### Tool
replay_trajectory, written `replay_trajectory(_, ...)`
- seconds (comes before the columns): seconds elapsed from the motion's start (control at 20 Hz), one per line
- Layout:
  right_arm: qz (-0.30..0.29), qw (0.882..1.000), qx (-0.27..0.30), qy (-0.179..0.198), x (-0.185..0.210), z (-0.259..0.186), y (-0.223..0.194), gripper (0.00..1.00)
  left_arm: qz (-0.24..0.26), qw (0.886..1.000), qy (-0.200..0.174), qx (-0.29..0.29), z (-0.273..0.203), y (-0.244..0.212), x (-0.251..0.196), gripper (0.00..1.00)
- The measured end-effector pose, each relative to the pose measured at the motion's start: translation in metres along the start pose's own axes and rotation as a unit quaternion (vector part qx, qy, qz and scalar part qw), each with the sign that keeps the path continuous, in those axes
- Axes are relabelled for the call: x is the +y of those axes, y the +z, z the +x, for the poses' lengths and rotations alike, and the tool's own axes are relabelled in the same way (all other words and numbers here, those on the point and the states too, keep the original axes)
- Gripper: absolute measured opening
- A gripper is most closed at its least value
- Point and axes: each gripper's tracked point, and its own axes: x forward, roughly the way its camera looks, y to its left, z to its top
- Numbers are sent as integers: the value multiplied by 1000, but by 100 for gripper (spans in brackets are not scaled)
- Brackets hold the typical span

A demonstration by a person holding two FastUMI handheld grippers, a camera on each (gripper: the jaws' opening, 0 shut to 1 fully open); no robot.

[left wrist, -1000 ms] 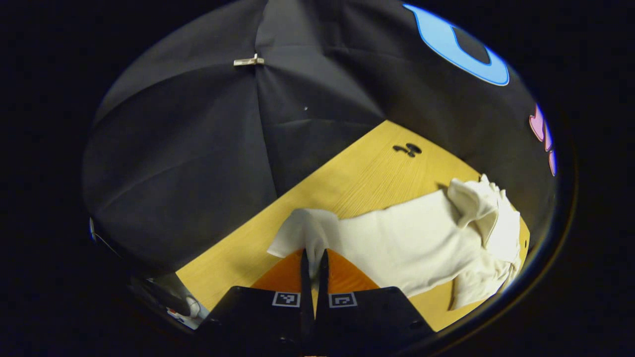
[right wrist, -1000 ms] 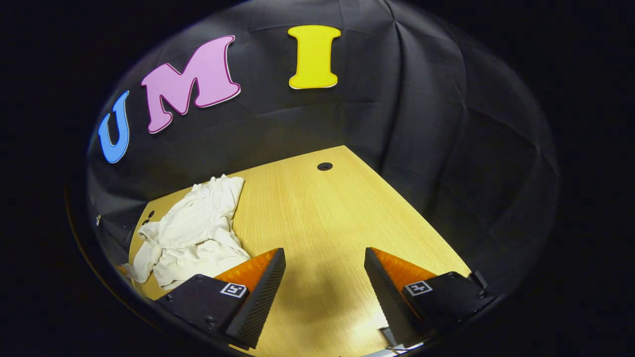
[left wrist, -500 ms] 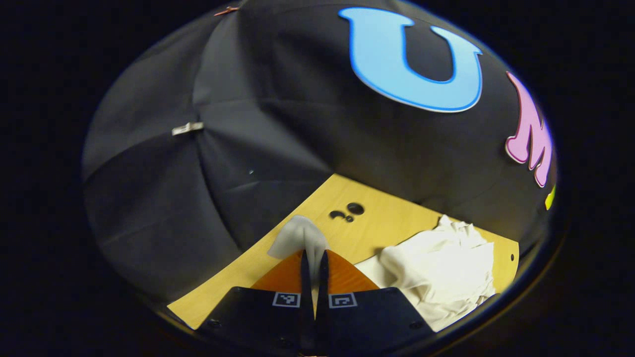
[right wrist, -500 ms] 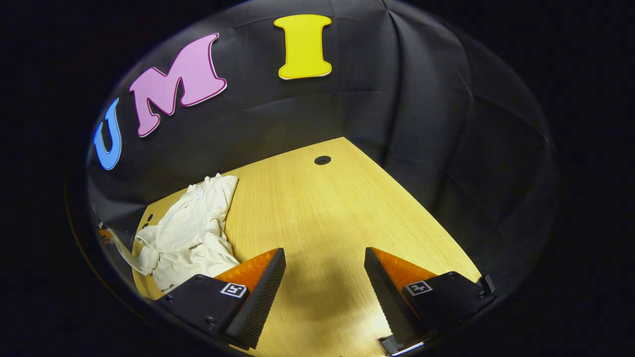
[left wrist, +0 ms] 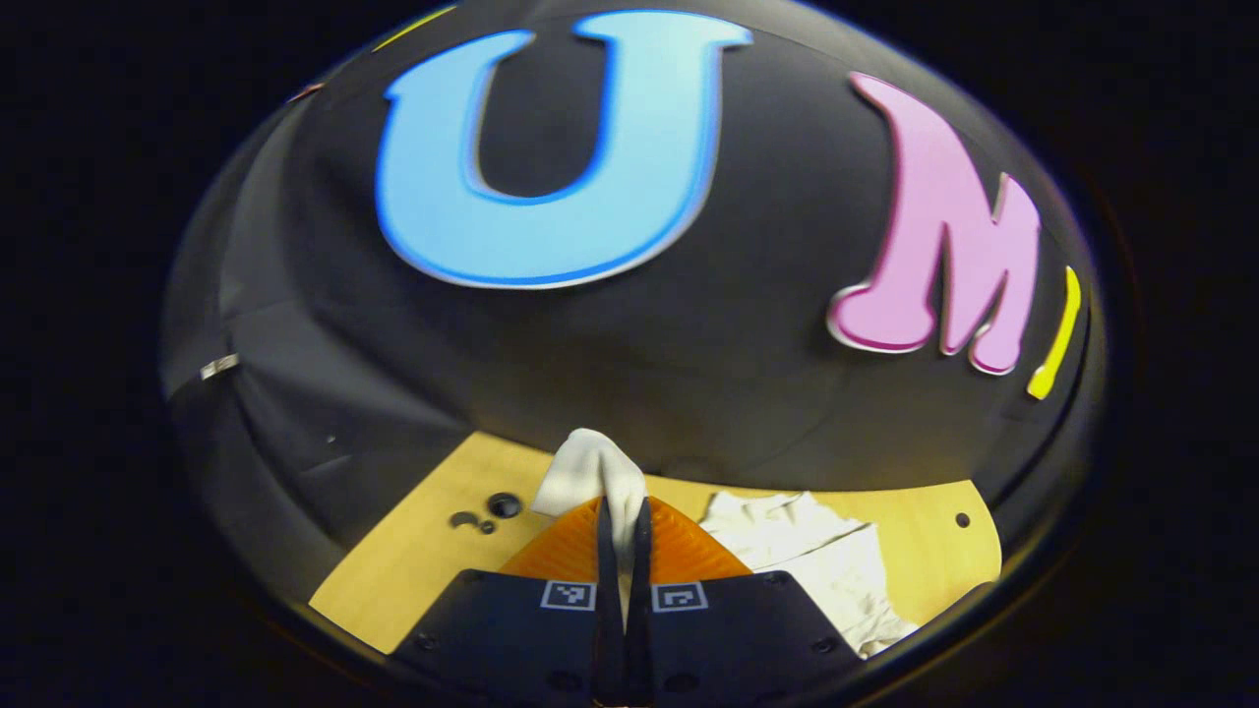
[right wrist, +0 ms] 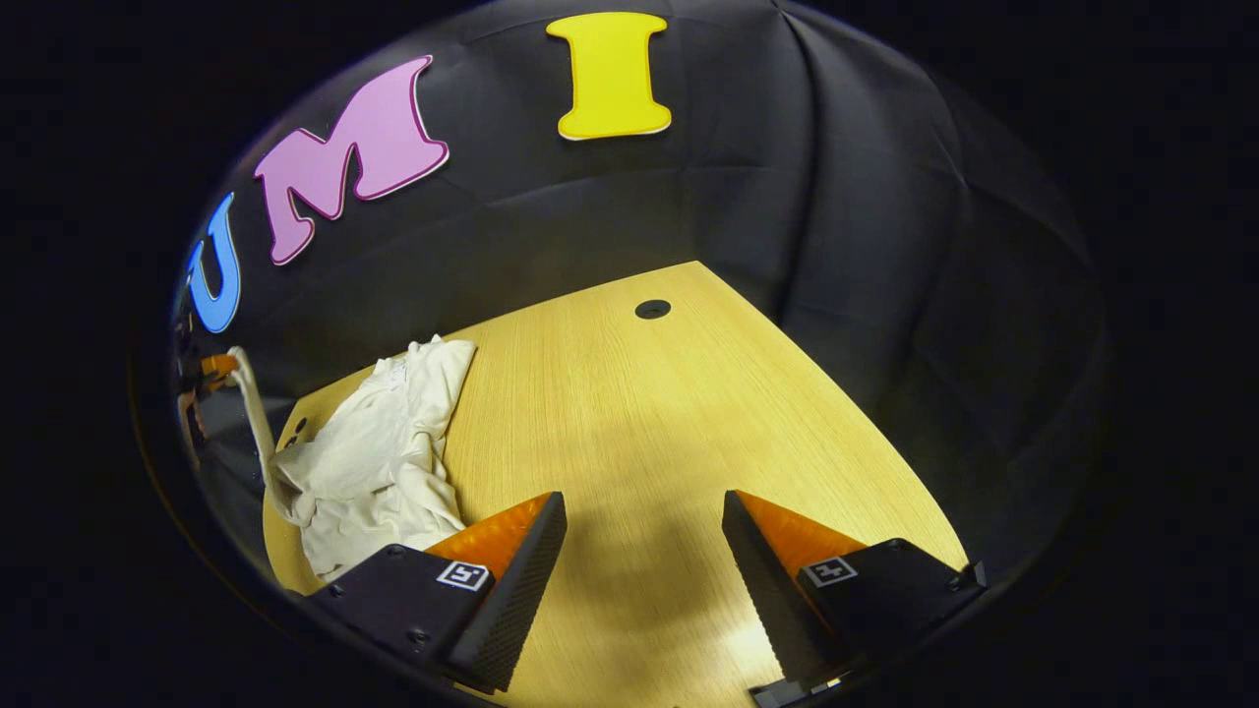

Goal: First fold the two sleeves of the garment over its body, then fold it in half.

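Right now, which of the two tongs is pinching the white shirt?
The left tongs: shut on a pinch of the white shirt. The right tongs gape wide over bare wooden table.

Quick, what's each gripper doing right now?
Left gripper: shut on a bit of the white garment.
Right gripper: open, holding nothing, over the table.

A cream-white garment (left wrist: 802, 551) is seen beside and between the left gripper's (left wrist: 622, 521) orange fingers (left wrist: 566, 546), whose black mounts carry small black-and-white square markers. The table (right wrist: 629, 413) ahead of the right gripper's (right wrist: 644, 521) orange, black-padded fingers (right wrist: 492, 536) is pale yellow wood grain, marked by dark round holes.
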Motion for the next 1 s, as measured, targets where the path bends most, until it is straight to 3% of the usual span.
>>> replay_trajectory(0.2,3,1000,4,1,-3,10,1,98,40,997,-67,8,26,-14,-103,6)
replay_trajectory(0.4,6,1000,7,1,-2,18,1,98,55,987,-143,39,41,-55,-198,6)
replay_trajectory(0.65,1,1000,12,9,8,24,-1,98,78,973,-194,98,46,-112,-264,13)
replay_trajectory(0.75,-4,1000,12,13,14,24,-1,98,67,967,-218,111,37,-125,-281,23)
replay_trajectory(0.85,-11,1000,12,17,18,24,-4,98,71,965,-225,112,29,-131,-280,61)
replay_trajectory(0.95,-17,1000,14,22,27,23,-6,98,91,967,-207,114,15,-139,-261,100)
replay_trajectory(1.0,-19,999,15,27,31,24,-7,98,97,970,-194,110,7,-140,-248,100)
